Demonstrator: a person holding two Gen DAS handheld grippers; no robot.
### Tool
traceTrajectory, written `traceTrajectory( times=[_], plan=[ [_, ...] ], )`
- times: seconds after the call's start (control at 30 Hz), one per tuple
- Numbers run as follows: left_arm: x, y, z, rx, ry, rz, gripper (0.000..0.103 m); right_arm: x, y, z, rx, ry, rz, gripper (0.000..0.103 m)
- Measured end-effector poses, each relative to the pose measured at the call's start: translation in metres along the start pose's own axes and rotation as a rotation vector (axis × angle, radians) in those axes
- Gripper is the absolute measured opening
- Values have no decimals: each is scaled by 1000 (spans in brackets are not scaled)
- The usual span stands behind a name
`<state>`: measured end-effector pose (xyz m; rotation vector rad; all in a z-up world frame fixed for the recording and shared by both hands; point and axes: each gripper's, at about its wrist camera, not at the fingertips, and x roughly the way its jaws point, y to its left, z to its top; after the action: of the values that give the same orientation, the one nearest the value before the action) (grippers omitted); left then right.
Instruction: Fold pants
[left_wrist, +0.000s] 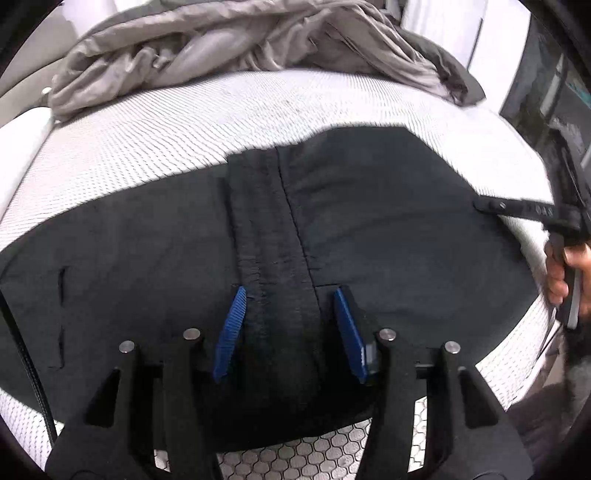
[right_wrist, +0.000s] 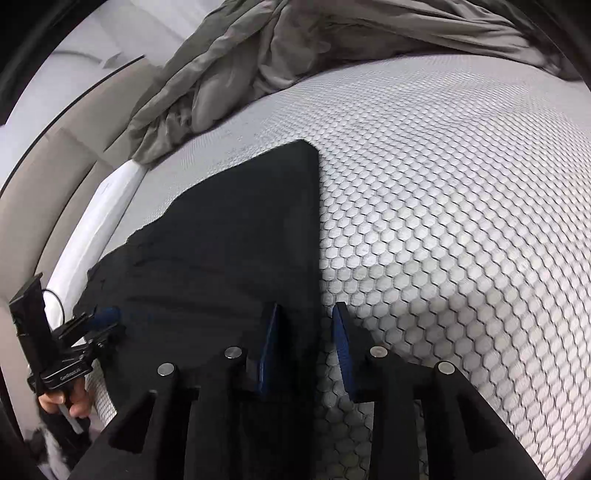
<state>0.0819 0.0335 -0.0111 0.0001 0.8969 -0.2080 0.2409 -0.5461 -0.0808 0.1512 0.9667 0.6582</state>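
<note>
The left gripper (left_wrist: 288, 332), low in the middle of its own view, stands with its blue pads apart on either side of the stitched centre seam of the black pants (left_wrist: 369, 229); the pads press on nothing, so it is open. In the right wrist view the right gripper (right_wrist: 306, 347) sits low in the frame with a narrower gap, one pad over the cloth and the other over bare mattress, straddling the pants' straight right-hand edge without pinching it.

The pants lie flat across the middle of both frames on a white honeycomb-patterned mattress (right_wrist: 443, 221), already laid double with a crisp edge. A crumpled grey blanket (left_wrist: 221, 40) is heaped along the upper part of the frame, well apart from them.

The cloth looks light, limp and fairly thick at the seam; it should drape and slide rather than hold shape. The seam band and the folded edge seem the firmest places to pinch
</note>
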Motion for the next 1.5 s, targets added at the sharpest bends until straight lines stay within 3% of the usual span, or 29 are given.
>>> traceTrajectory(
  times=[0.07,0.17,0.23,0.3,0.37,0.5,0.6,0.63,0.7,0.77,0.87,1.0,1.07,1.2,1.27,1.3,1.37,1.43,1.5],
  plan=[
    [-15,-3,2,3,-70,-6,47,-23,22,-3,-97,-98,-82,29],
    [-18,-19,4,15,-100,-91,47,-37,53,-10,-170,-139,-43,32],
    [-2,-37,4,54,-56,-136,47,-26,84,-20,-232,-108,13,39],
    [21,-54,1,117,-3,-111,47,-2,113,-33,-300,-33,40,40],
    [31,-59,-5,164,1,-81,47,22,129,-46,-359,37,41,40],
    [20,-48,-19,245,7,-111,47,26,127,-69,-531,33,-129,40],
    [11,-26,-31,235,13,-69,47,7,87,-66,-473,30,-272,41],
    [8,-20,-30,215,8,-67,47,2,76,-65,-445,35,-279,42],
    [-1,-15,-25,178,12,-53,47,-11,64,-60,-369,19,-249,44],
    [-12,-13,-17,157,-31,-63,47,-24,65,-56,-347,-29,-232,44],
    [-8,-28,9,131,-83,-51,48,-21,91,-44,-346,-81,-156,45],
    [40,-39,38,60,-16,-60,48,17,121,-23,-319,-42,-110,47],
    [60,-42,41,73,20,-43,47,36,132,-14,-321,-19,-89,47],
    [56,-37,37,123,5,-76,47,51,138,-15,-504,43,-195,46],
    [52,-31,35,118,1,-89,47,40,114,-12,-469,38,-256,47],
    [49,-27,34,117,6,-57,49,34,98,-8,-434,21,-338,51],
    [35,-21,30,79,12,-71,50,27,78,-4,-380,7,-455,60],
    [23,-21,36,50,-11,-69,50,16,72,3,-307,-15,-377,59],
    [16,-24,47,39,-69,-77,50,9,88,8,-320,-75,-345,59]
  ],
)
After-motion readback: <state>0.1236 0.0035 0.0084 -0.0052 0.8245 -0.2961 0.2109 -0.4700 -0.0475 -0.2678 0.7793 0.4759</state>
